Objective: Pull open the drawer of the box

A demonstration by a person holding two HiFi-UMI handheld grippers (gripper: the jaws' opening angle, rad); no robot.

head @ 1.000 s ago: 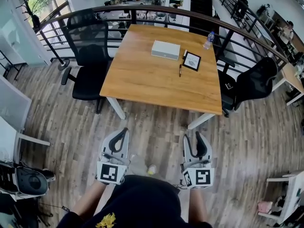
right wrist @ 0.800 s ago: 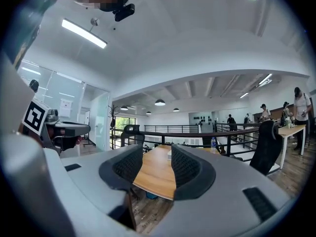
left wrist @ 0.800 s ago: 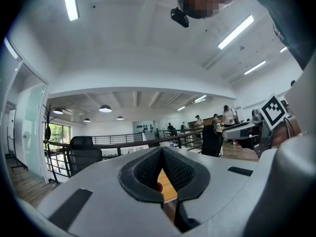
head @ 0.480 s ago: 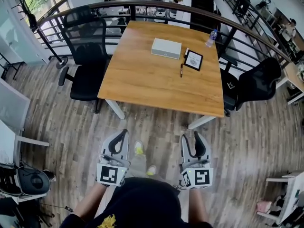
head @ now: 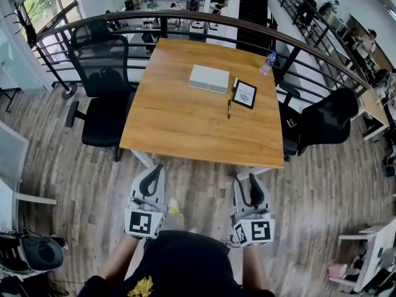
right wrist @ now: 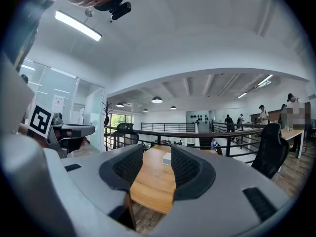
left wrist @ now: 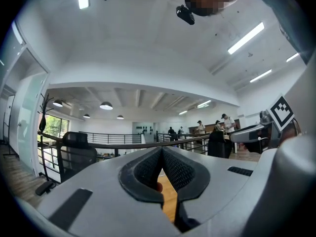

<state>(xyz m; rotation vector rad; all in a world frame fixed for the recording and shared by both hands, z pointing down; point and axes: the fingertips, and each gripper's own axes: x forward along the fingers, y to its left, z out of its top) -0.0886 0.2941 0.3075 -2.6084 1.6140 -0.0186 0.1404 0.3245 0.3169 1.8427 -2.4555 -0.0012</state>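
The white flat box [head: 208, 78] lies on the far half of the wooden table [head: 185, 125], its drawer closed as far as I can tell. Both grippers hang low in the head view, short of the table's near edge and well away from the box. My left gripper [head: 156, 169] has its pads pressed together at the tips [left wrist: 161, 152] with nothing held. My right gripper [head: 252, 178] stands open, and through its gap [right wrist: 157, 154] I see the table [right wrist: 148, 181] and the box [right wrist: 167, 158] far ahead.
A framed tablet [head: 244, 94] and a pen [head: 229, 109] lie right of the box; a water bottle [head: 268, 62] stands at the far right corner. Black office chairs flank the table left [head: 99, 85] and right [head: 322, 119]. A curved railing [head: 185, 17] runs behind.
The person has walked forward: the table now sits closer to both grippers. The grippers kept their pose in front of the body.
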